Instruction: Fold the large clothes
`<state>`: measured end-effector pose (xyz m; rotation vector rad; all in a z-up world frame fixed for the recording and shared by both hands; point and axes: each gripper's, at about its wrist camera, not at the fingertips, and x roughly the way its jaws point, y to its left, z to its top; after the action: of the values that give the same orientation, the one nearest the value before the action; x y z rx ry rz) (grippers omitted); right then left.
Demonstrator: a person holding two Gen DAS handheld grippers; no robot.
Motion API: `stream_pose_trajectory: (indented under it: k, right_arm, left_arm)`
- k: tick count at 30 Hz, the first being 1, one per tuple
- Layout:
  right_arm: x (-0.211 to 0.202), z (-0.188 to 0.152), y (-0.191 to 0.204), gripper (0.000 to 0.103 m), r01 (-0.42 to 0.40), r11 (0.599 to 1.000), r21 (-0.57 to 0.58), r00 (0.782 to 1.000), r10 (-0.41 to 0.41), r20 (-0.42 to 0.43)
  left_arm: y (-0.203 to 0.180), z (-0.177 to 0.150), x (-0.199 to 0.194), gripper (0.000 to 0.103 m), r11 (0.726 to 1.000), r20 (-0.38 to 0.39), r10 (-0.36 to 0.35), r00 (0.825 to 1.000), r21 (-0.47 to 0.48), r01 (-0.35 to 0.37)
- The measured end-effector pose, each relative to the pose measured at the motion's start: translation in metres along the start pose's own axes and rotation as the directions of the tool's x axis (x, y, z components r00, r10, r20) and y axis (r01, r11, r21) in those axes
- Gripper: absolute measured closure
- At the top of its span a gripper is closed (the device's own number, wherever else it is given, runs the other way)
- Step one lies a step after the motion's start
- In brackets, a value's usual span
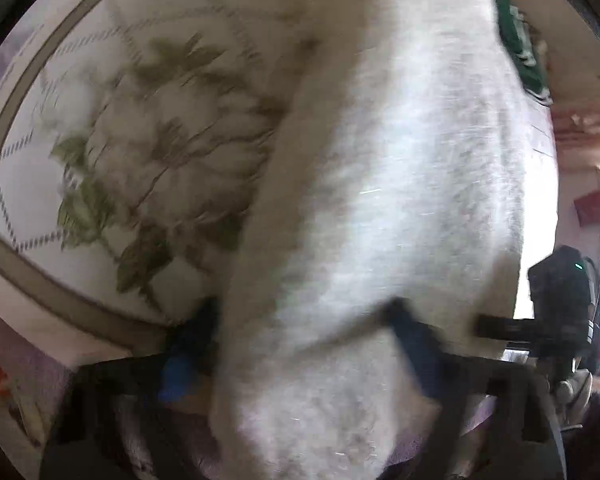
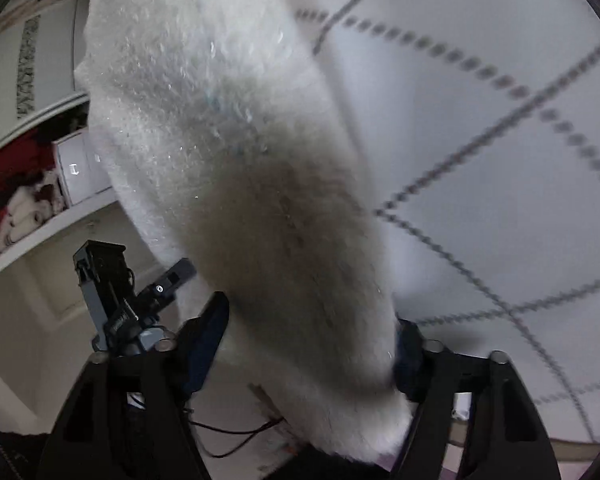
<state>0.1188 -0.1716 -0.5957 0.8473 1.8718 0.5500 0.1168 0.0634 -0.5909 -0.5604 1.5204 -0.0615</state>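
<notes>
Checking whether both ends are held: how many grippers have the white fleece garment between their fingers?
2. The left gripper has the white fleece garment at one end; the right gripper has another part, beside it. Whether either pinches firmly is unclear through the blur.

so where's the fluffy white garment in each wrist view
Left wrist view: the fluffy white garment fills the centre and right, running down between the left gripper fingers.
Right wrist view: the garment hangs from top left to bottom centre, between the right gripper fingers.
Shared landmark: the white quilted bedspread with dotted grey lines behind it.
</notes>
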Motion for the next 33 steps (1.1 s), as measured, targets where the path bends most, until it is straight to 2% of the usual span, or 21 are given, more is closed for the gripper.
stream_pose_trajectory:
  k: [2,5,8,10,12,13,15,16,17,18,19,20,22,23,25,28,29,30,32,33]
  right_arm:
    - [0.006,-0.003,-0.003,0.071,-0.005,1.000,0.027,1.000,0.004,0.006]
    - [-0.007,-0.017,-0.010,0.081,-0.044,0.994,0.104,0.999,0.041,0.033]
    - [-0.010,-0.040,-0.008,0.088,-0.106,0.979,0.176,0.994,0.102,0.034]
    - [-0.015,-0.063,-0.003,0.088,-0.120,0.972,0.202,0.992,0.123,0.002]
    - [-0.025,-0.097,0.004,0.088,-0.129,0.960,0.247,0.987,0.148,-0.058]
    - [-0.037,-0.115,0.002,0.088,-0.135,0.953,0.272,0.984,0.162,-0.080]
    - [-0.045,-0.156,0.000,0.088,-0.148,0.906,0.395,0.969,0.213,-0.125]
    - [-0.051,-0.175,-0.003,0.088,-0.174,0.860,0.480,0.957,0.263,-0.125]
    - [-0.060,-0.190,-0.007,0.088,-0.192,0.821,0.538,0.948,0.297,-0.114]
    - [-0.070,-0.202,-0.010,0.088,-0.226,0.762,0.607,0.935,0.345,-0.086]
    - [-0.077,-0.213,-0.013,0.088,-0.253,0.724,0.641,0.924,0.377,-0.061]
    - [-0.083,-0.215,-0.014,0.088,-0.298,0.663,0.687,0.909,0.417,-0.008]
    - [-0.090,-0.206,-0.013,0.088,-0.343,0.596,0.726,0.888,0.457,0.045]
    - [-0.090,-0.198,-0.012,0.088,-0.381,0.549,0.744,0.870,0.486,0.087]
    - [-0.093,-0.186,-0.013,0.088,-0.413,0.502,0.760,0.852,0.508,0.128]
    - [-0.087,-0.165,-0.014,0.084,-0.482,0.413,0.772,0.798,0.572,0.192]
    - [-0.087,-0.158,-0.016,0.081,-0.500,0.388,0.775,0.782,0.586,0.211]
    - [-0.085,-0.155,-0.018,0.078,-0.512,0.371,0.775,0.773,0.593,0.227]
    - [-0.076,-0.143,-0.015,0.072,-0.531,0.353,0.770,0.763,0.595,0.252]
    - [-0.086,-0.141,-0.022,0.063,-0.540,0.354,0.764,0.760,0.594,0.262]
  left_arm:
    - [-0.015,0.003,-0.002,0.070,0.999,-0.005,0.017,1.000,0.027,-0.017]
    - [-0.025,-0.001,-0.015,0.089,0.999,-0.004,0.027,1.000,0.034,-0.027]
    - [-0.028,-0.012,-0.040,0.092,0.999,-0.033,-0.034,0.999,-0.027,0.033]
    - [-0.031,-0.036,-0.059,0.092,0.996,-0.089,-0.058,0.994,-0.073,0.051]
    - [-0.027,-0.055,-0.075,0.092,0.984,-0.148,-0.107,0.983,-0.159,0.083]
    - [-0.023,-0.066,-0.085,0.092,0.964,-0.192,-0.154,0.969,-0.244,0.105]
    - [-0.018,-0.069,-0.100,0.092,0.918,-0.230,-0.232,0.945,-0.373,0.135]
    - [-0.014,-0.070,-0.107,0.092,0.887,-0.236,-0.276,0.932,-0.435,0.153]
    - [-0.014,-0.066,-0.109,0.092,0.875,-0.236,-0.297,0.925,-0.456,0.164]
    - [-0.013,-0.058,-0.113,0.092,0.859,-0.231,-0.312,0.922,-0.483,0.170]
    - [-0.009,-0.047,-0.115,0.092,0.834,-0.209,-0.333,0.920,-0.519,0.184]
    - [-0.004,-0.039,-0.117,0.092,0.821,-0.194,-0.352,0.916,-0.534,0.203]
    - [-0.004,-0.014,-0.111,0.092,0.795,-0.160,-0.364,0.917,-0.567,0.217]
    - [-0.001,-0.007,-0.112,0.091,0.796,-0.148,-0.365,0.919,-0.561,0.225]
    - [0.005,0.002,-0.117,0.091,0.815,-0.141,-0.329,0.934,-0.543,0.205]
    - [0.007,0.024,-0.113,0.091,0.783,-0.078,-0.330,0.941,-0.580,0.227]
    - [0.013,0.018,-0.119,0.088,0.773,-0.057,-0.335,0.941,-0.588,0.239]
    - [0.013,0.025,-0.121,0.087,0.762,-0.027,-0.334,0.942,-0.596,0.253]
    - [0.015,0.027,-0.127,0.078,0.737,0.025,-0.349,0.937,-0.610,0.291]
    - [0.016,0.033,-0.129,0.074,0.723,0.062,-0.359,0.931,-0.612,0.320]
